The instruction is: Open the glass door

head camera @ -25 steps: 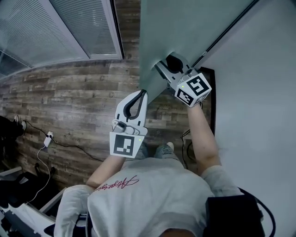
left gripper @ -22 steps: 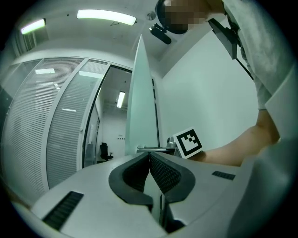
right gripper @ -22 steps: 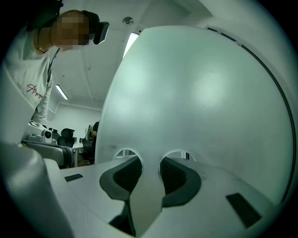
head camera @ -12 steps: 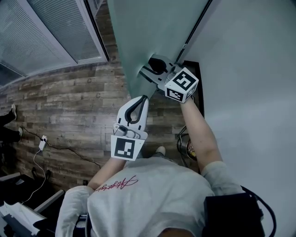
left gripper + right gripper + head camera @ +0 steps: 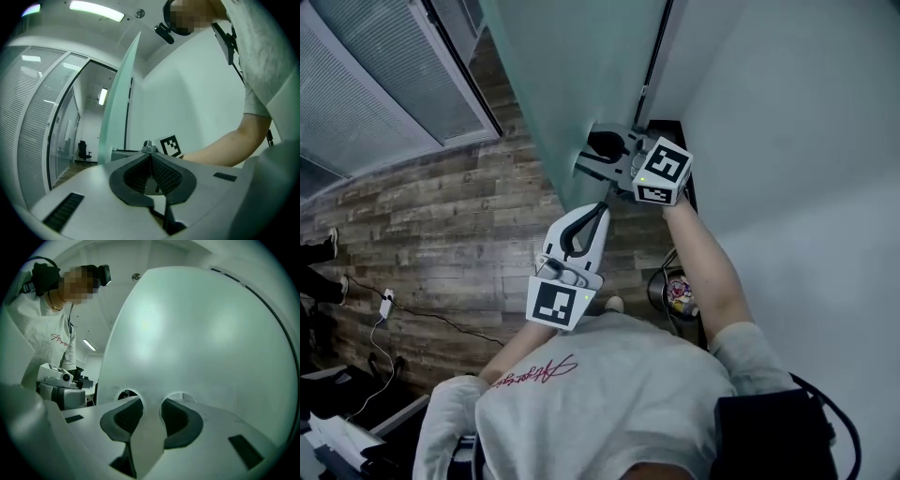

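The frosted glass door (image 5: pixel 572 75) stands part open, seen edge-on from above in the head view. My right gripper (image 5: pixel 592 157) is shut on the door's free edge, one pad on each face. In the right gripper view the door (image 5: pixel 201 343) fills the frame and its edge runs down between the pads of that gripper (image 5: pixel 151 404). My left gripper (image 5: pixel 602 208) floats just below the right one, shut with nothing in it and clear of the glass. In the left gripper view its jaws (image 5: pixel 150 157) meet, with the door (image 5: pixel 117 108) standing edge-on ahead.
A white wall (image 5: pixel 806 141) runs close on the right and the door's dark hinge rail (image 5: pixel 654 56) is at the top. Wood-plank floor (image 5: pixel 441 225) lies to the left, with blinds behind a glass partition (image 5: pixel 366 84). A small bin (image 5: pixel 675 292) sits by the wall, and a cable with a plug (image 5: pixel 386 302) lies on the floor.
The door has swung further round, its edge shifting left in the head view. My right gripper stayed clamped on the edge and moved with it. The left gripper followed, still shut.
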Tool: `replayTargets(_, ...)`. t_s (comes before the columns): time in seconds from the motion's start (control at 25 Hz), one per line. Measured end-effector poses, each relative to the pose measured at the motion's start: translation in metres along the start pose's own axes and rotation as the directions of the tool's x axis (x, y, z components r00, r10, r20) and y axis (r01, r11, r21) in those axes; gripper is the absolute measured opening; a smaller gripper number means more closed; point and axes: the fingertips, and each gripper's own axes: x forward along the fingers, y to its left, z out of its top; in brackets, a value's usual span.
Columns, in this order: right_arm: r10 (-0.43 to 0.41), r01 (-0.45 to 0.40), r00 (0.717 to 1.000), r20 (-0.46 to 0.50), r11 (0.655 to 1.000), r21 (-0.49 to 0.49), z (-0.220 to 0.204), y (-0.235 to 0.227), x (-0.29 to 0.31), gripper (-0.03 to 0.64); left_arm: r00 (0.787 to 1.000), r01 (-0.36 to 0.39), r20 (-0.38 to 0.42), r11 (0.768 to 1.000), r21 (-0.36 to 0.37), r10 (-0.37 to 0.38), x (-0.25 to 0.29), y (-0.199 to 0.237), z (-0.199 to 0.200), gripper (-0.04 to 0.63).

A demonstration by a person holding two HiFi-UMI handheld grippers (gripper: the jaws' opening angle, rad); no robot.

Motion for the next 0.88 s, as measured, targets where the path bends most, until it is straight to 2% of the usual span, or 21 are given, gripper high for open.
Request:
replayTargets(0.2,0.023,-0.023,1.0,0.005,1.0,0.016,0.004,0.008,-0.03,0.127,0.994,0.109,0.012,0.994,0.009,-0.11,0.015,-0.038,0.006,0.017)
replayTargets(0.36,0.041,-0.041,0.999,0.001,0.999,0.029,0.017,0.015,-0.039,0.127,0.979,0.204,0.018,0.979,0.003,-0.204,0.019,-0.064,0.017,0.017)
replayTargets(0.68,0.068,-0.069,0.998,0.008,0.996,0.048,0.018,0.02,-0.104,0.127,0.938,0.347,0.024,0.937,-0.04,-0.347,0.043,-0.118,0.013,0.017)
replayTargets(0.88,0.084,-0.084,0.996,0.014,0.995,0.06,0.019,0.022,-0.138,0.127,0.892,0.451,0.036,0.892,-0.031,-0.45,0.055,-0.156,0.016,0.017)
